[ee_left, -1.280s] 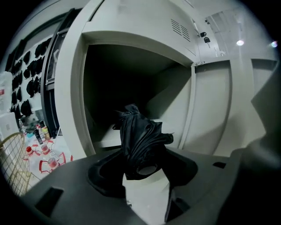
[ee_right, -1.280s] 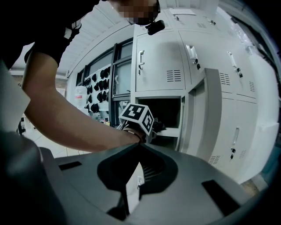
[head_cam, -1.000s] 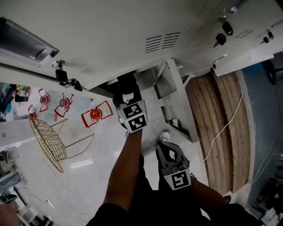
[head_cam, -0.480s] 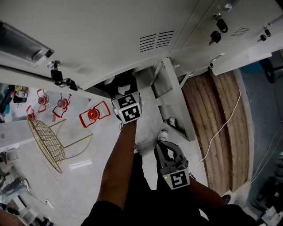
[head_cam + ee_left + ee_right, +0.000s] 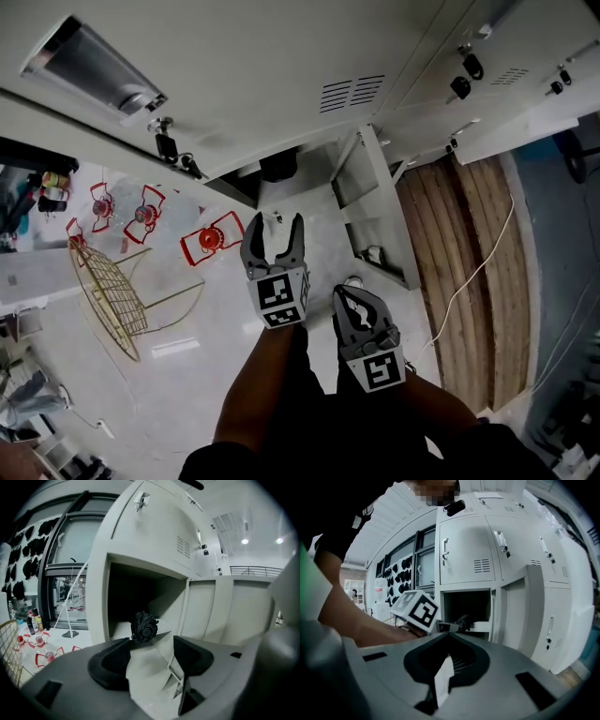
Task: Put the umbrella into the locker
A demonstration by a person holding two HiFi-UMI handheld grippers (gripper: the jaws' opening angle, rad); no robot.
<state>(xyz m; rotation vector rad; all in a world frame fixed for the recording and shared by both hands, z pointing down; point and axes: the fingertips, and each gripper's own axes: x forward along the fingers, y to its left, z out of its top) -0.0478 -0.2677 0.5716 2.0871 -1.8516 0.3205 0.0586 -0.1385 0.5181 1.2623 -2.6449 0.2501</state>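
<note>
The umbrella [image 5: 144,626] lies folded inside the open locker [image 5: 101,602], its rounded end facing out near the front edge. The door [image 5: 513,616] stands swung aside to the right. The left gripper [image 5: 152,645] hovers just in front of the opening, its fingers [image 5: 110,660] well apart and spreading wider, with nothing between them. The right gripper [image 5: 449,653] hangs farther back, its fingers seemingly closed to a thin slit, holding nothing.

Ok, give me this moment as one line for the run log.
umbrella: lying in open locker | left gripper: outside locker, jaws opening, empty | right gripper: shut, empty
</note>
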